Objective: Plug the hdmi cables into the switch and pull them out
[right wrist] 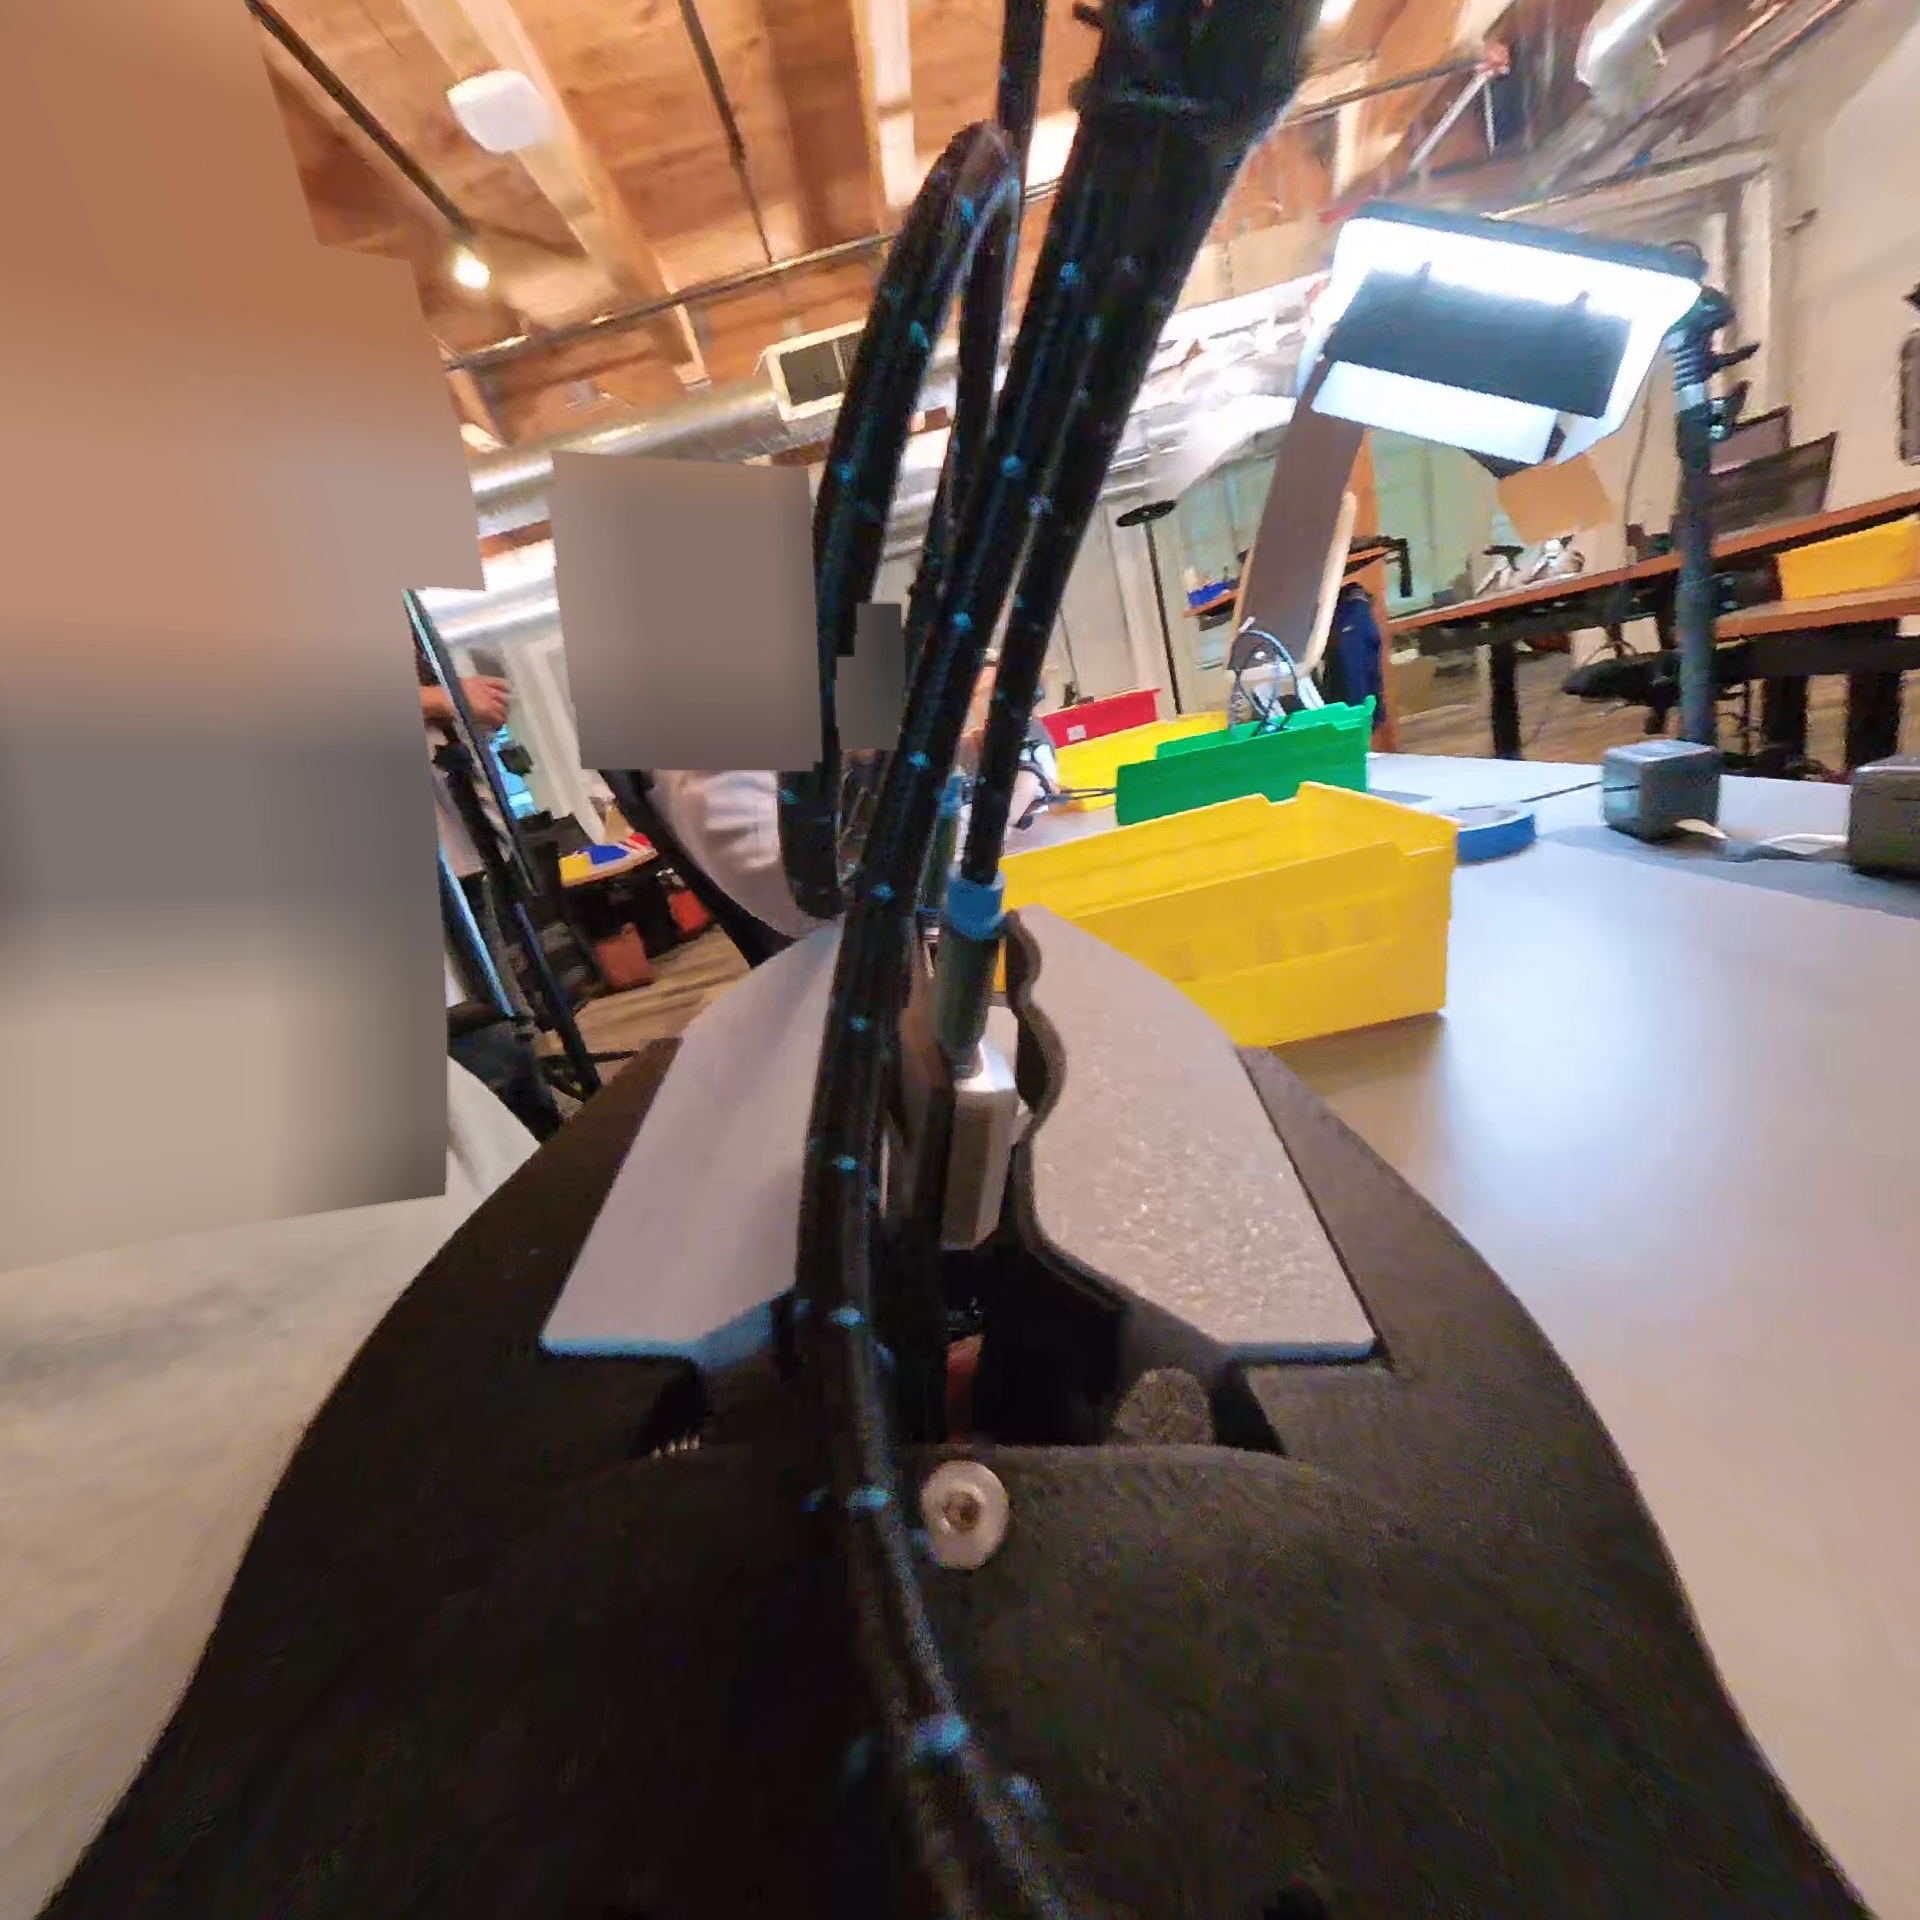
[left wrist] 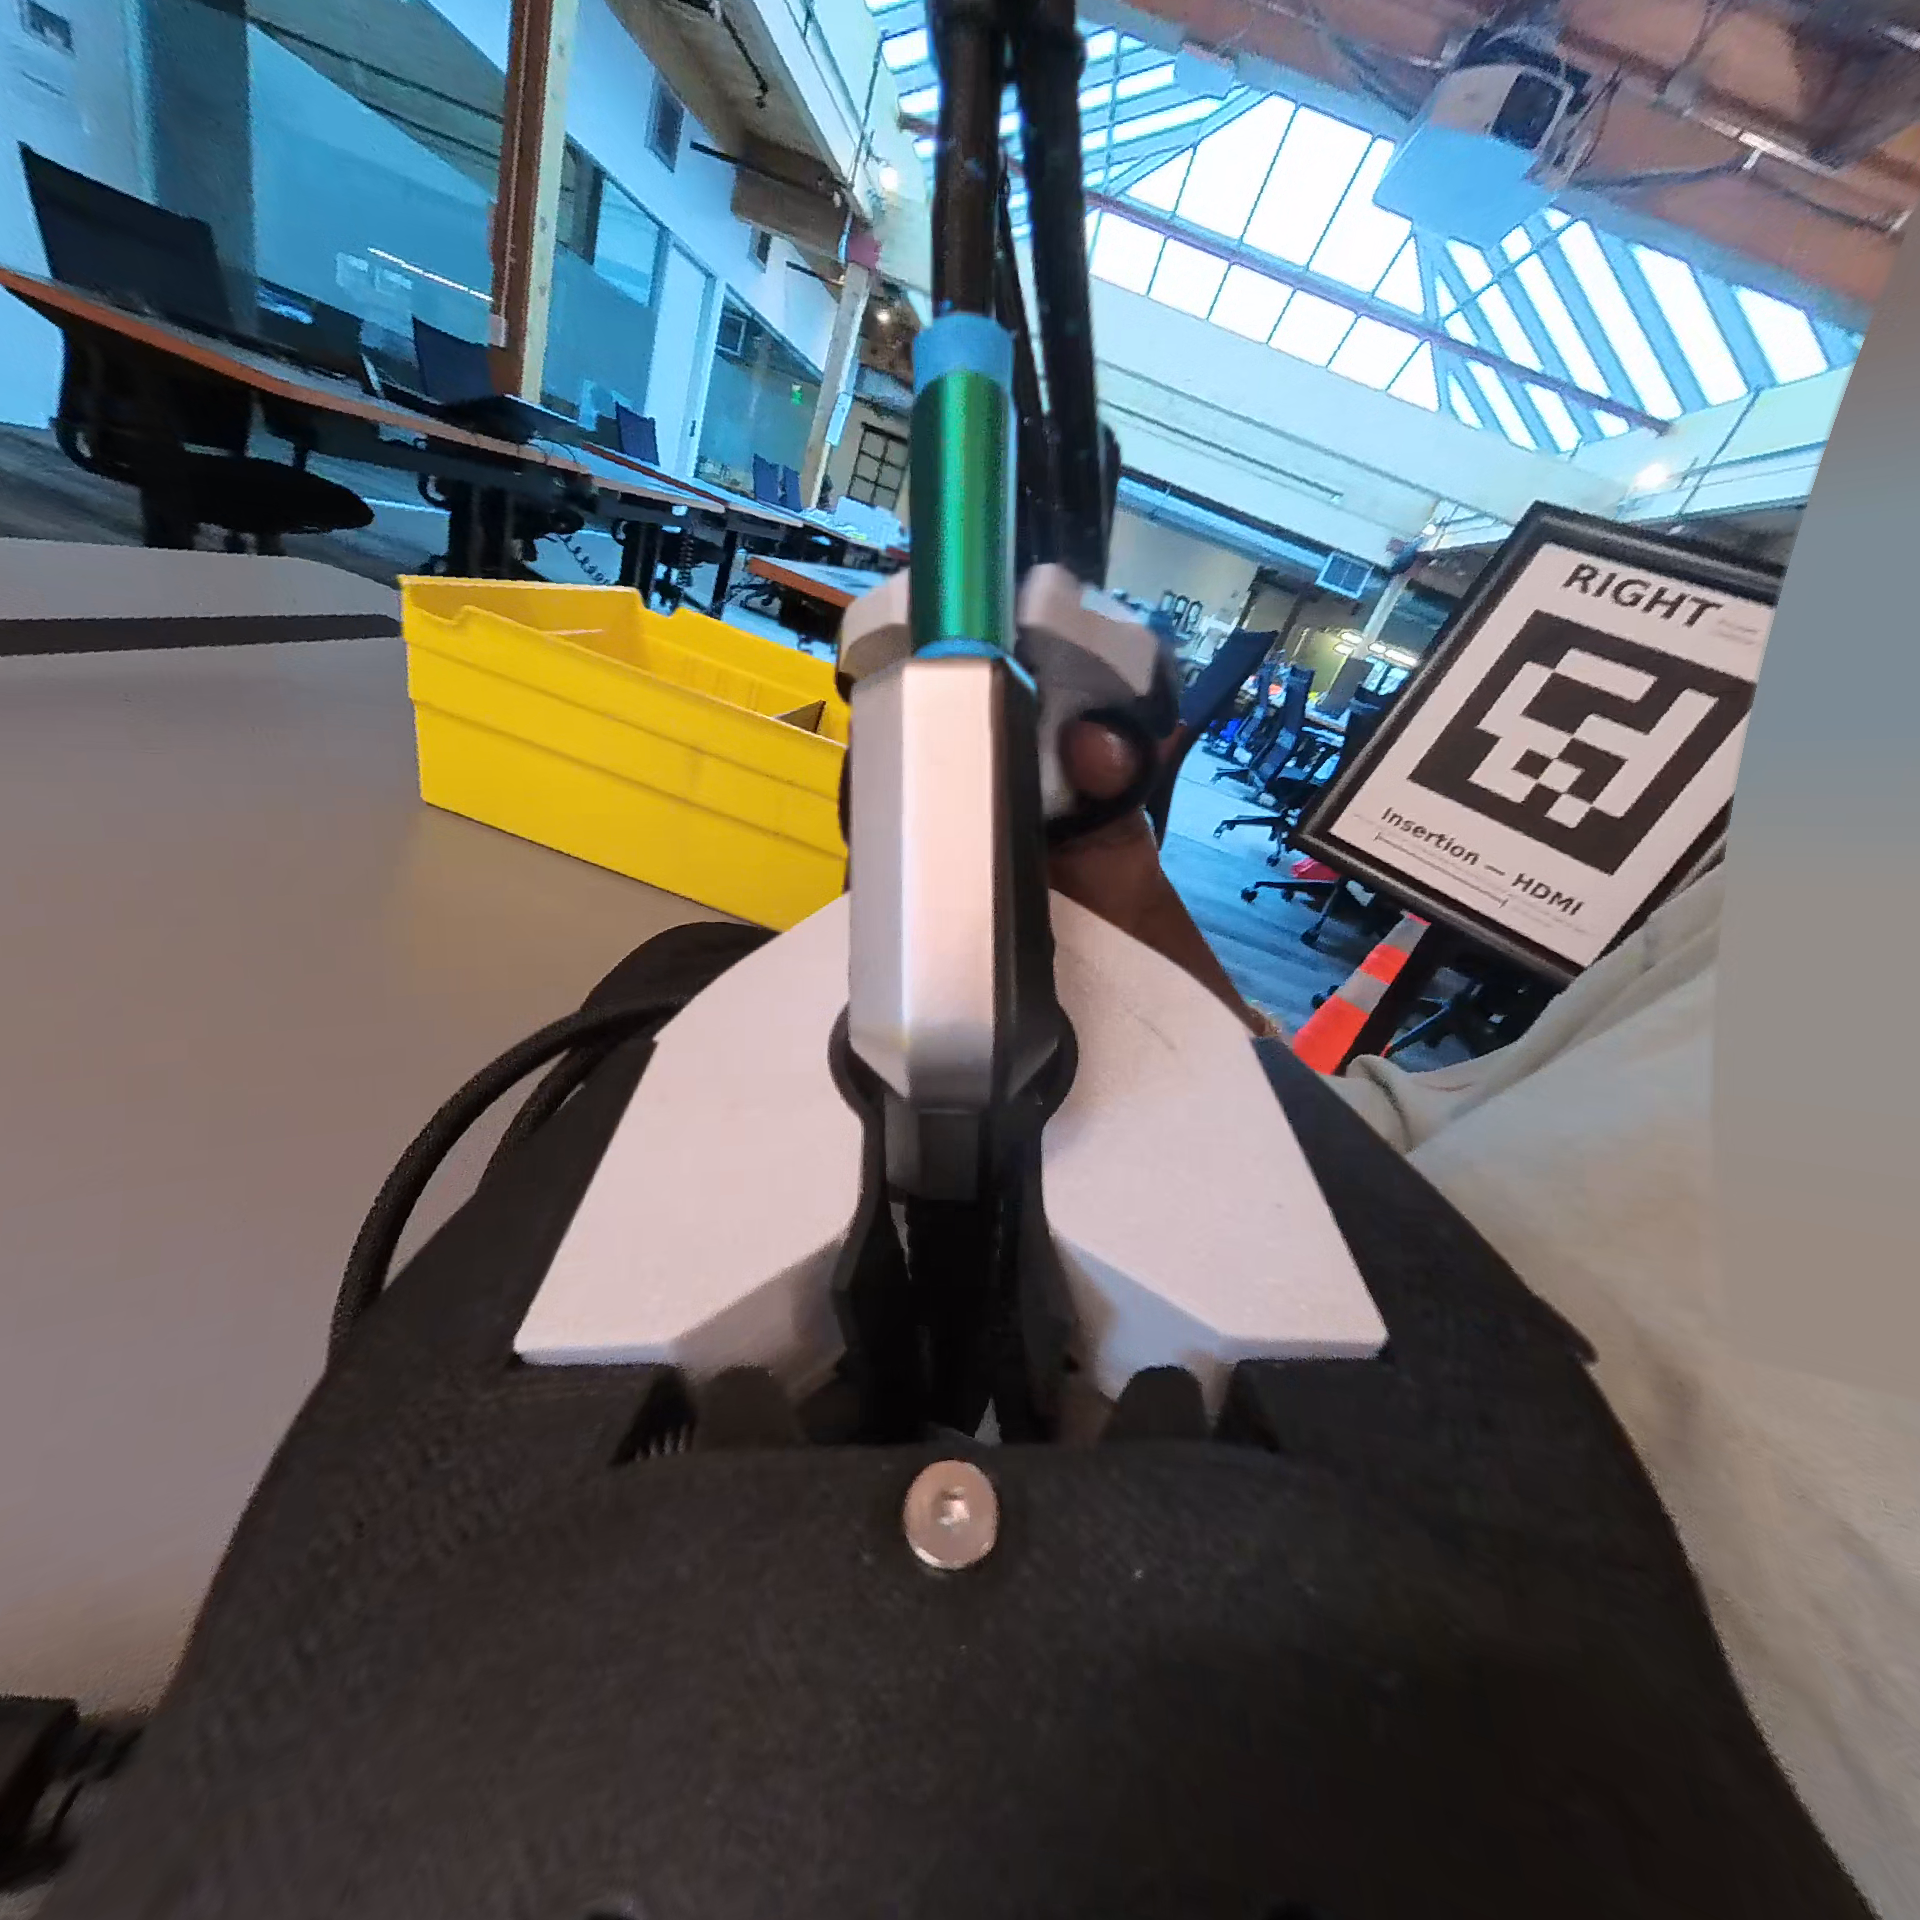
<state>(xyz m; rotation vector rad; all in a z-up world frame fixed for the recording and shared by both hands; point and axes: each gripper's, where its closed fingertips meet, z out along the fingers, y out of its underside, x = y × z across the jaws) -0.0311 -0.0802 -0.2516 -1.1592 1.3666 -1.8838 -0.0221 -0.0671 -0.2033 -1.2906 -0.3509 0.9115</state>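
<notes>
In the left wrist view my left gripper is shut with its white fingers on a silver HDMI plug housing that stands upright. A green sleeve with blue tape tops it, and black cable runs up out of frame. In the right wrist view my right gripper is shut with its grey fingers on a smaller silver HDMI plug with a dark sleeve and blue tape. Black braided cables cross in front of it. I cannot make out the switch.
A yellow bin sits on the grey table, also in the right wrist view. A framed marker sign leans at right, by a person's pale sleeve. A green bin, blue tape roll and grey boxes lie farther off. Tip to tip, the grippers are about 5 cm apart.
</notes>
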